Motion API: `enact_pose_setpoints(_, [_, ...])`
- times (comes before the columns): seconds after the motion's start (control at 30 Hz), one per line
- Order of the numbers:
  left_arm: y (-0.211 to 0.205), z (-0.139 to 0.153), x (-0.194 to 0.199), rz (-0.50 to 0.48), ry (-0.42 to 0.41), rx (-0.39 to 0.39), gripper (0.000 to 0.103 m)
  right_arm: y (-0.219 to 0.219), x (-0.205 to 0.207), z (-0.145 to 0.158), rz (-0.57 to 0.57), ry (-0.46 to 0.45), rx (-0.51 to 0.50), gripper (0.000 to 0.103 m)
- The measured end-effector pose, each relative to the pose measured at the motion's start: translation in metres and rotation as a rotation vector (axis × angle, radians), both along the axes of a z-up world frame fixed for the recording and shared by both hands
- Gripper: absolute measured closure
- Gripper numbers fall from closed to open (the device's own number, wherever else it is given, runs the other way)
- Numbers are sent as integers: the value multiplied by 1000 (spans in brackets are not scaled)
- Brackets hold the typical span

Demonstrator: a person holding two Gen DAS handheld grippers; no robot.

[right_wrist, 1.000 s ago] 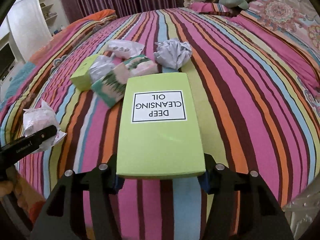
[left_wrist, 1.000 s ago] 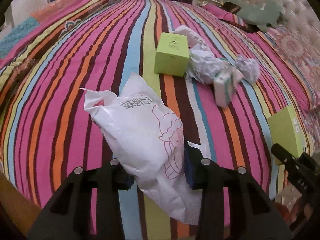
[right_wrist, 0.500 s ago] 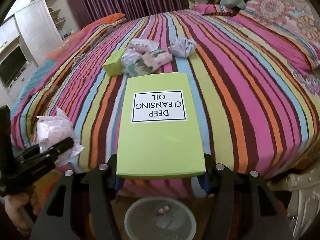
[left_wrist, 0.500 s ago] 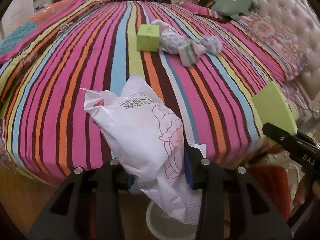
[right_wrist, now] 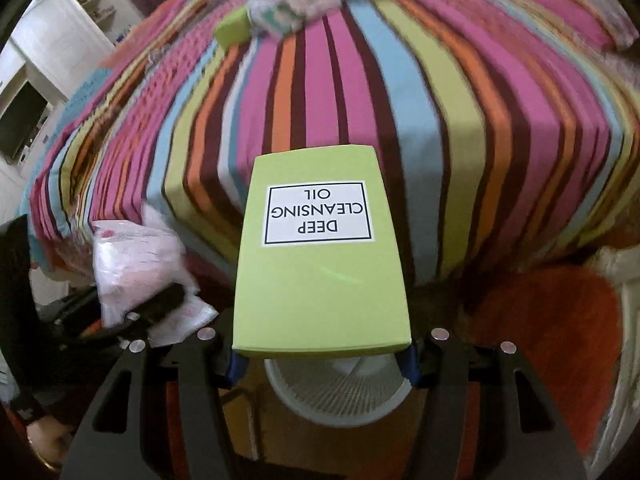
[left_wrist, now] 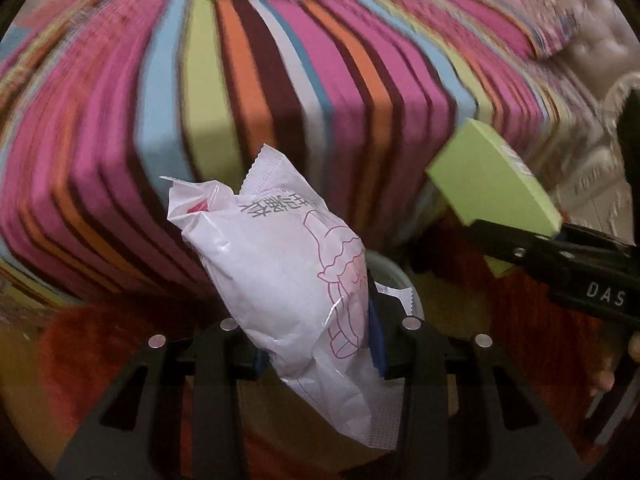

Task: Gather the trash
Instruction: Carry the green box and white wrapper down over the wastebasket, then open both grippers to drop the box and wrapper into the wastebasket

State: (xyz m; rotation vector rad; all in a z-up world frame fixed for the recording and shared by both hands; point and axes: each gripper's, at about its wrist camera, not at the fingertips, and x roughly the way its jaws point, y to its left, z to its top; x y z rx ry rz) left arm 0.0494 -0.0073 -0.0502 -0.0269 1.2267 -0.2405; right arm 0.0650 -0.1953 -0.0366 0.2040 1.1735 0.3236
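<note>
My left gripper is shut on a white plastic bag with pink drawing and grey print, held over the floor at the foot of the bed. My right gripper is shut on a lime green box labelled DEEP CLEANSING OIL. Below that box stands a white mesh waste bin, with its rim peeking out behind the bag in the left wrist view. The green box also shows at the right of the left wrist view. The bag also shows at the left of the right wrist view.
The striped bedspread fills the upper half of both views. Far up the bed lie a small green box and crumpled wrappers. An orange-red rug covers the floor around the bin. A white cabinet stands at left.
Both grippers have pulled back from the bed and tilted downward, still holding the bag and the box. The bed edge, rug and waste bin have come into view beneath them.
</note>
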Motion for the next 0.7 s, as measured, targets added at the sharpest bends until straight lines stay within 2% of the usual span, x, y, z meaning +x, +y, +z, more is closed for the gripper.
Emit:
enact_pose_setpoints(0.17, [-11, -46, -4, -33, 169, 14, 65, -1, 5, -39, -14, 145, -43, 48])
enact_pose_setpoints(0.33, [-16, -78, 9, -43, 284, 51, 65, 5, 16, -76, -6, 308, -41, 48])
enact_pose_setpoints(0.43, [-24, -100, 18, -56, 355, 69, 65, 5, 32, -103, -48, 415, -15, 48])
enact_pose_setpoints(0.53, [-29, -127, 27, -50, 432, 83, 65, 6, 46, -123, -80, 485, -19, 48])
enact_pose_setpoints(0.7, [-40, -152, 28, -53, 486, 119, 65, 14, 55, -140, -89, 529, -71, 48])
